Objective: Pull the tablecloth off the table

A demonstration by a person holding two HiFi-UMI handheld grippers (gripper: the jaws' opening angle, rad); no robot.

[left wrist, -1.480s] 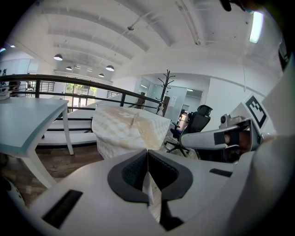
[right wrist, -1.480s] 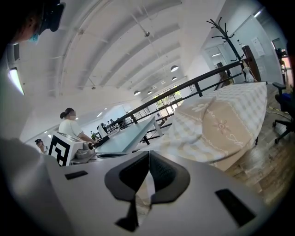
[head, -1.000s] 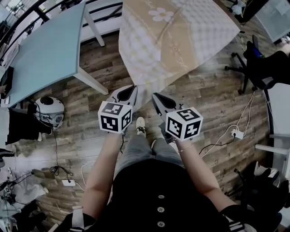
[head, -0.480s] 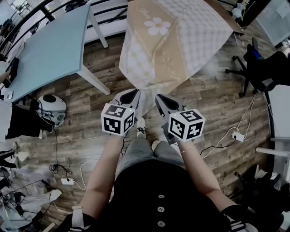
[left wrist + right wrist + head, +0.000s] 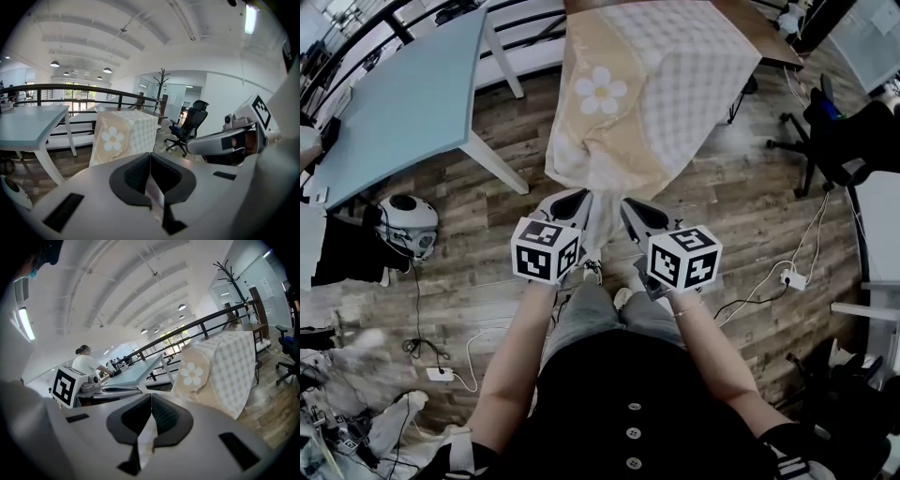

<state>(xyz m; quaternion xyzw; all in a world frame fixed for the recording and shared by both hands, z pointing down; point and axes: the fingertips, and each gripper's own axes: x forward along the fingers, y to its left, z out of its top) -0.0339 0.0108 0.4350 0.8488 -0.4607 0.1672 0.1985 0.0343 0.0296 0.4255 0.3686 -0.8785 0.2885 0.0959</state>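
Note:
The beige tablecloth point(image 5: 661, 84), checked and printed with a white flower, hangs off the near end of the brown table point(image 5: 766, 36) and stretches down to both grippers. My left gripper point(image 5: 579, 197) is shut on a pinch of its hem, which shows as a pale strip between the dark pads point(image 5: 136, 173). Just to its right, my right gripper point(image 5: 628, 204) is shut on the hem as well. In the left gripper view the tablecloth point(image 5: 124, 136) drapes over the table ahead of the left gripper point(image 5: 150, 157). In the right gripper view the tablecloth point(image 5: 220, 366) hangs ahead of the right gripper point(image 5: 151, 399).
A light blue table point(image 5: 403, 103) stands to the left and a white helmet-like object point(image 5: 408, 227) lies on the wood floor beneath it. Black office chairs point(image 5: 839, 131) and a power strip point(image 5: 787, 277) with cables are to the right. A person point(image 5: 86, 364) sits far off.
The cloth has slid further off the table toward me: the flower print sits lower on the drape and more bare wood shows at the table's far corner. Both grippers keep their hold.

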